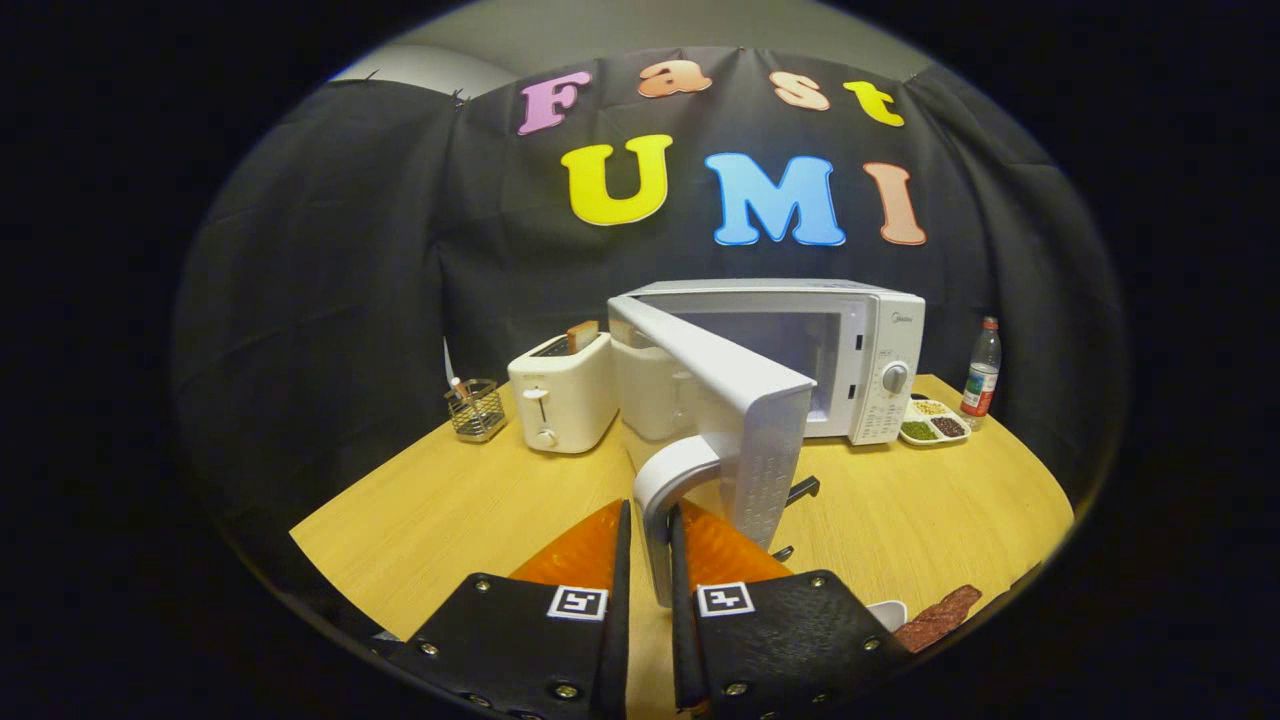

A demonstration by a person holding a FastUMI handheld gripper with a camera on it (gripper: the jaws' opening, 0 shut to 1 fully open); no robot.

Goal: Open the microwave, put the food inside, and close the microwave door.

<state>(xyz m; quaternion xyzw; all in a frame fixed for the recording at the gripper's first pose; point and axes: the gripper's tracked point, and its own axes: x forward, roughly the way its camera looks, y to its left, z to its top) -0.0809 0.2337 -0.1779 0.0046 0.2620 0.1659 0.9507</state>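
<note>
Both jaws clamp door handle point(662, 500)

No legible text on the task items; marks present but too small to read.
Microwave point(800, 300): small brand mark point(902, 318) at top of the ctrl panel, right of the cavity, unreadable; tiny printing around the dial point(895, 378) and on the panel below it, also unreadable. Open door point(740, 400): fine printed grid on its near edge, no chars made out. Bottle point(983, 380) far right has a label, too small to tell. Gripper point(650, 520): each finger carries one square b/w code tag point(577, 601), w/o letters or nos.; fingers sit closed on the door handle point(660, 480), one per side.
</note>
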